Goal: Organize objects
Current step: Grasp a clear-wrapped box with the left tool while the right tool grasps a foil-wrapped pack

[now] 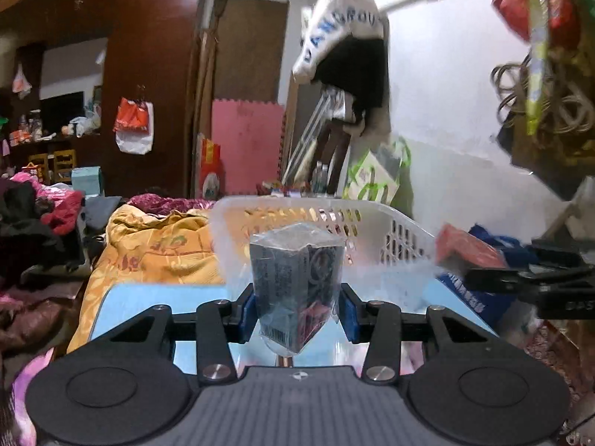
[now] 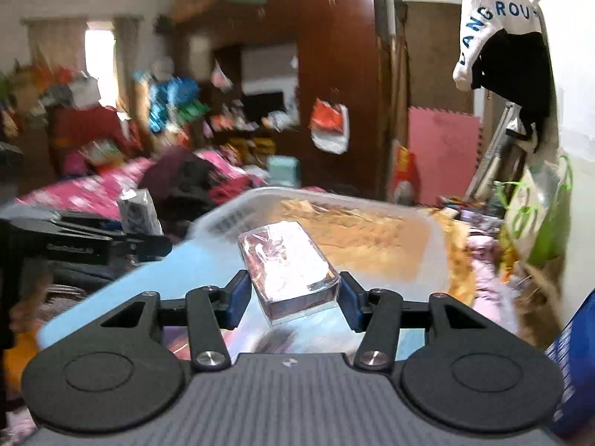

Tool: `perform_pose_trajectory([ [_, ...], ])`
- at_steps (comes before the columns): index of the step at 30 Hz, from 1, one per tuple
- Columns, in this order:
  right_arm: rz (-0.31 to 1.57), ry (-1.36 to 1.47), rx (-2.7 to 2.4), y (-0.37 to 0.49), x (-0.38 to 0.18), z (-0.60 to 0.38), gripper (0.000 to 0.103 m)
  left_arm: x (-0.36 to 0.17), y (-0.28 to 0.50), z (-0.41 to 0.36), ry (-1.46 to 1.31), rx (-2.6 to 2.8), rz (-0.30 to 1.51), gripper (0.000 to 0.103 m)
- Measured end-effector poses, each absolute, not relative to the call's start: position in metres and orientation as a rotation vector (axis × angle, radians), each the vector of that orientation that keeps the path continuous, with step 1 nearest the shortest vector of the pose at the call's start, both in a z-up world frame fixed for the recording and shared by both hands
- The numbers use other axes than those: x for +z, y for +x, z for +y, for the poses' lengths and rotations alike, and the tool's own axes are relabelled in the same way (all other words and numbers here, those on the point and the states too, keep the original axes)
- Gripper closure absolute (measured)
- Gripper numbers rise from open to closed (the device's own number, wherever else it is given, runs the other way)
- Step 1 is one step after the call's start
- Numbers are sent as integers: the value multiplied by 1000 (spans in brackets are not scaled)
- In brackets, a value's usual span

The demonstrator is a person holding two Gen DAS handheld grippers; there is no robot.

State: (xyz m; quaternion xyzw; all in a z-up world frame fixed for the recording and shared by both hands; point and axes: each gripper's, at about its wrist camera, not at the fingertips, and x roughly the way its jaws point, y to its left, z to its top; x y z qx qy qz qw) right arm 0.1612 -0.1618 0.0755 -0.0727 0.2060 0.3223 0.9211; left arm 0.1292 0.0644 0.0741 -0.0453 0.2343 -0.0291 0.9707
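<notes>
My left gripper [image 1: 296, 310] is shut on a dark box wrapped in clear plastic [image 1: 295, 282], held upright above the light blue table [image 1: 156, 297], just short of the white perforated basket [image 1: 390, 223]. My right gripper [image 2: 293, 299] is shut on a flat red box in shiny clear wrap [image 2: 290, 264], held in front of the same basket [image 2: 438, 238]. The right gripper [image 1: 535, 278] with its red box [image 1: 465, 245] shows at the right of the left wrist view. The left gripper [image 2: 111, 241] with its dark box [image 2: 139, 210] shows at the left of the right wrist view.
An orange patterned blanket [image 1: 156, 249] lies behind the table. Piles of clothes [image 1: 37, 215] cover the bed at left. A blue bag [image 2: 576, 364] stands at the right. A white shirt [image 1: 342, 26] hangs on the wall, with green bags [image 2: 535, 215] below.
</notes>
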Motion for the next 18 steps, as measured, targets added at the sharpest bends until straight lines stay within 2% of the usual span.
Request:
perform_pose_trajectory([
  [3,483,-187,580,210,77,-143,49,73,188,63,-113,-12,561,55],
  [7,557,-198,531,242,62,-134,47,62,228,66,-174,-19,652,53],
  [8,562,-194,534,239,60,-138,40,60,229,66,-184,-37,647,45],
  [9,560,-195,538,236,60,-138,33,59,228,65,-188,-47,636,25],
  [10,541,-198,533,231,62,-138,18,59,223,64,-185,-54,617,15],
  [11,509,-206,533,222,64,-139,8,61,218,61,-174,-57,594,7],
  [14,445,-229,541,201,82,-151,3,65,194,53,-119,-51,545,0],
  [18,398,-226,600,164,80,-174,0,62,142,48,-38,-70,470,0],
])
